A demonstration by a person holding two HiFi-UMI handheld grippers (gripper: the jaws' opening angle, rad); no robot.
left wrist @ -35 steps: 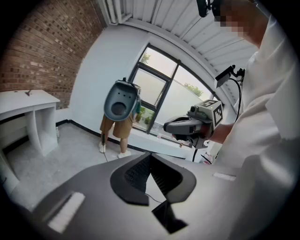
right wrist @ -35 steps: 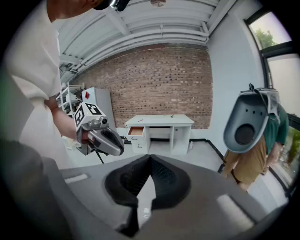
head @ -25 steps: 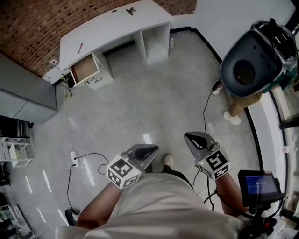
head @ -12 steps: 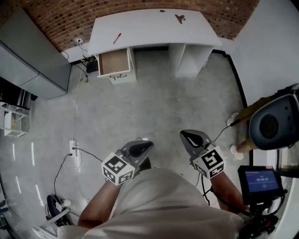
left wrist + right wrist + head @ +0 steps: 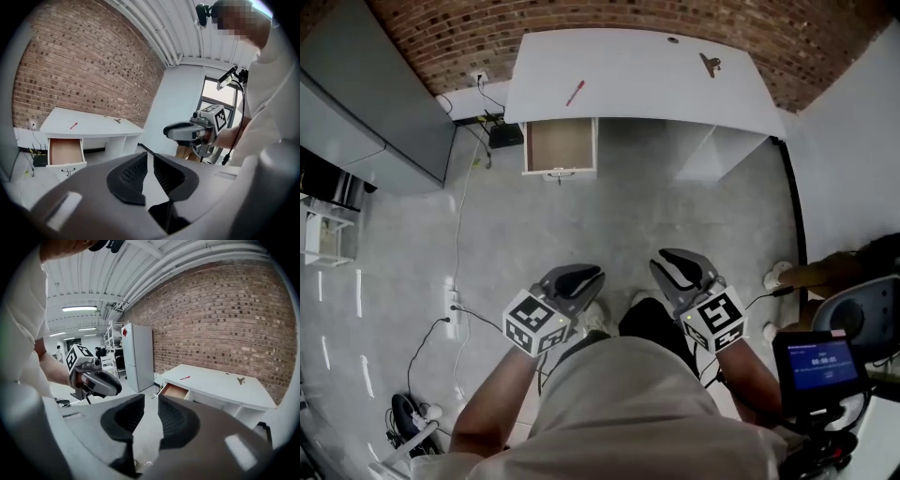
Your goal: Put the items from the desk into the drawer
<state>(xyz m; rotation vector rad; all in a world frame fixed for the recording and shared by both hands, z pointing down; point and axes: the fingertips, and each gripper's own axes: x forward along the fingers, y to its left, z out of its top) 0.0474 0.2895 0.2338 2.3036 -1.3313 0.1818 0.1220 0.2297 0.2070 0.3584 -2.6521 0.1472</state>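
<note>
Desk (image 5: 637, 89) is now squared ahead, nearer than before: approach under way. Red pen (image 5: 575, 92), dark clip (image 5: 710, 64) are seen on desk; drawer (image 5: 561, 145) is pulled open under it. Left gripper (image 5: 574, 278), right gripper (image 5: 680, 267) are held far from desk, narrowly parted, empty.

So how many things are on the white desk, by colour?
Red: 1, the thin pen-like stick
Dark: 1, the small clip-like thing
Total: 2, not counting the round dark spot, which may be a hole in the desk
</note>
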